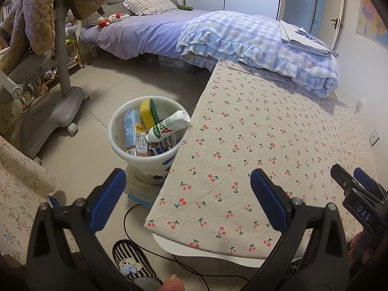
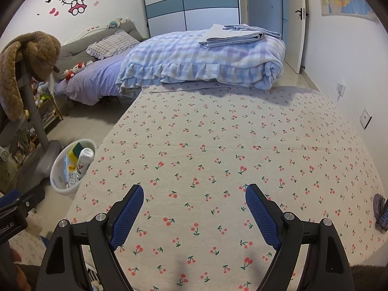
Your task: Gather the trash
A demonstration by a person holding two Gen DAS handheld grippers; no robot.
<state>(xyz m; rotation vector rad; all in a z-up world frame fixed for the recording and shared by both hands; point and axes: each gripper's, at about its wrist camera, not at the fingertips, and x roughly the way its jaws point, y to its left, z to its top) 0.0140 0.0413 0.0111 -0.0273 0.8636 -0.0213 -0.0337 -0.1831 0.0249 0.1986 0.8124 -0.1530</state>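
Beyond open left gripper — filled bin

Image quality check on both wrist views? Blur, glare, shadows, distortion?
Left wrist view: sharp, no motion blur; strong fisheye bend along the table edge, dark vignette corners; soft shadow under the blanket. Right wrist view: equally sharp, even indoor light, no glare; blanket shadow falls on the cherry tablecloth; faint shadows near the right hand-held gripper.

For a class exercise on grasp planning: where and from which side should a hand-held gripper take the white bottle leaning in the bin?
Grip the white bottle around its upper body, coming from above: it leans out past the bin rim, its lower end buried among cartons.
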